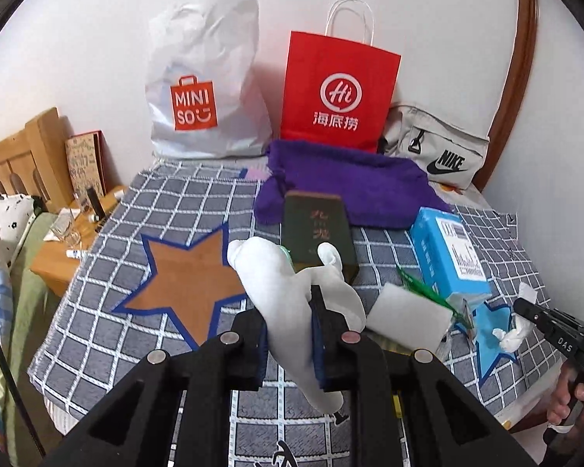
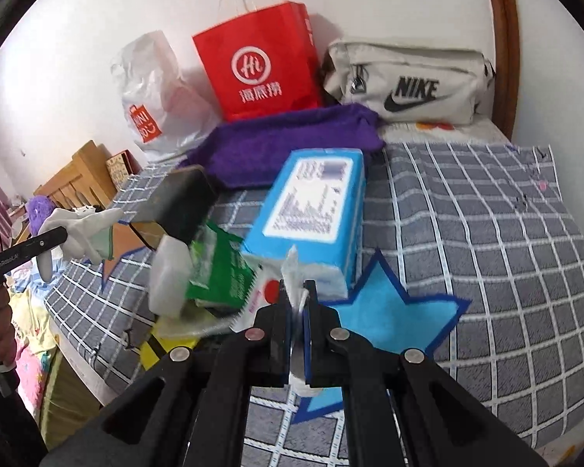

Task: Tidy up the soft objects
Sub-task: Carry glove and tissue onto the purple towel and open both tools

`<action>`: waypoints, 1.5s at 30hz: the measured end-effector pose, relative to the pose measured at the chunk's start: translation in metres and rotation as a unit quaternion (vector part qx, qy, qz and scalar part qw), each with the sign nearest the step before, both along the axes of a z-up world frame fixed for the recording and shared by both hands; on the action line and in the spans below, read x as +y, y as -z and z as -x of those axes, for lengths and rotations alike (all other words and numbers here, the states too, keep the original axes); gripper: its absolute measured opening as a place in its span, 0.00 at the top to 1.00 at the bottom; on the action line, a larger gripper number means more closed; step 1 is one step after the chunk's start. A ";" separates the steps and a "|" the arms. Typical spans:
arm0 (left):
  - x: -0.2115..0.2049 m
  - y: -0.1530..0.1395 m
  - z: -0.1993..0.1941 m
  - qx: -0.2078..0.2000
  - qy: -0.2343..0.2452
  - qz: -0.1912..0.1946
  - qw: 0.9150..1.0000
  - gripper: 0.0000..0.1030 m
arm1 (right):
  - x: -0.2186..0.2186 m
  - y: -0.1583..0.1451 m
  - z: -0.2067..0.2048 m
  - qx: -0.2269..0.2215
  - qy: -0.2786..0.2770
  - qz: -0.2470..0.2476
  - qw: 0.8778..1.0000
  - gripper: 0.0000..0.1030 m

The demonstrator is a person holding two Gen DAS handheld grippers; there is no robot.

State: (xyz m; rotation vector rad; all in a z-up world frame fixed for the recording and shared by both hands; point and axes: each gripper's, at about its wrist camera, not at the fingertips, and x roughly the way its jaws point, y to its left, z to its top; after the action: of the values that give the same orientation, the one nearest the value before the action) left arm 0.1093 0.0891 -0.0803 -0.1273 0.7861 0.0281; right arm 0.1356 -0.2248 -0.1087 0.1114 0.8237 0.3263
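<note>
The left gripper (image 1: pixel 290 321) is clamped on a white sock (image 1: pixel 292 284), held above the brown star (image 1: pixel 187 276) at ten o'clock. The right gripper (image 2: pixel 294 303) pinches a tissue (image 2: pixel 294 268) over the blue star (image 2: pixel 385 311). I'd lower each gently onto its star before letting go.

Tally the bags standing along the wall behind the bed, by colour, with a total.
White plastic Miniso bag: 1
Red paper bag: 1
Beige Nike bag: 1
Total: 3
</note>
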 end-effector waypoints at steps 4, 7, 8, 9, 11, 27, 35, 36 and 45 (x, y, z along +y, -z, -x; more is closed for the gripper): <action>-0.001 -0.005 -0.007 0.000 0.004 0.005 1.000 0.83 | 0.004 -0.011 -0.005 -0.010 -0.006 -0.001 1.000 0.95; -0.002 -0.011 -0.014 -0.004 0.005 0.007 1.000 0.83 | 0.006 -0.021 -0.012 -0.014 -0.013 -0.004 1.000 0.95; -0.001 -0.012 -0.016 -0.004 0.004 0.009 1.000 0.83 | 0.006 -0.024 -0.013 -0.017 -0.014 -0.005 1.000 0.95; 0.000 -0.014 -0.020 -0.005 0.002 0.013 1.000 0.83 | 0.006 -0.026 -0.016 -0.019 -0.015 -0.005 1.000 0.95; -0.001 -0.018 -0.025 -0.006 0.002 0.016 1.000 0.83 | 0.007 -0.033 -0.024 -0.022 -0.016 -0.006 1.000 0.95; -0.011 -0.025 -0.099 0.000 0.008 0.006 1.000 0.83 | 0.007 -0.063 -0.115 -0.028 -0.019 0.010 0.999 0.95; -0.013 -0.018 -0.140 0.009 0.016 0.000 1.000 0.83 | 0.008 -0.063 -0.171 -0.028 -0.018 0.006 0.999 0.95; -0.013 -0.018 -0.146 0.009 0.017 -0.001 1.000 0.83 | 0.007 -0.062 -0.178 -0.027 -0.018 0.004 0.999 0.95; -0.013 0.002 -0.200 0.022 0.026 0.011 0.999 0.83 | 0.020 -0.041 -0.231 -0.020 -0.032 0.020 0.999 0.95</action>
State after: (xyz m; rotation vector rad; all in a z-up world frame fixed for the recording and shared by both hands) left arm 0.3092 0.0760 -0.0827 -0.1274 0.8327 -0.0274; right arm 0.3667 -0.2047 -0.0673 0.0405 0.7942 0.3715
